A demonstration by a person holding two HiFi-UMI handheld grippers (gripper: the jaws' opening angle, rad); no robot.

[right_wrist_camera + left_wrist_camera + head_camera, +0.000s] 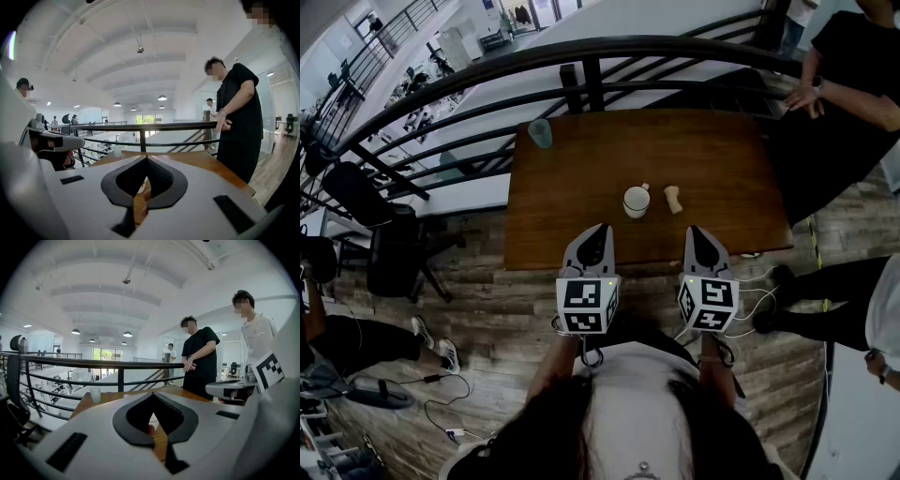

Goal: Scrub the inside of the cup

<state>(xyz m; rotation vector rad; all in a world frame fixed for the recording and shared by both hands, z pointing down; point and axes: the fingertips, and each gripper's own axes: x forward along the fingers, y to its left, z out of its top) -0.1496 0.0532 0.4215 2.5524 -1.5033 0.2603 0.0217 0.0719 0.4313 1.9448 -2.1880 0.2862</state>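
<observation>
Task not yet begun; cup untouched.
Left gripper (598, 231) and right gripper (697, 232) hover at the table's (572, 178) near edge, jaws closed and empty. The white cup (637, 201) stands mid-table with a small tan object (674, 199), probably the scrubber, just to its right. Next: open the jaws and reach forward.

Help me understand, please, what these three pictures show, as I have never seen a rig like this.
There is no robot here: a person holds a two-jaw tool in each hand, the left gripper and the right gripper. The marker cubes are part of them. The head view looks down from the person's head; the other two look along each gripper's jaws. Both grippers are shut and hold nothing. On the wooden table stand a white cup, a small pale object beside it, and a translucent cup at the far left corner.
</observation>
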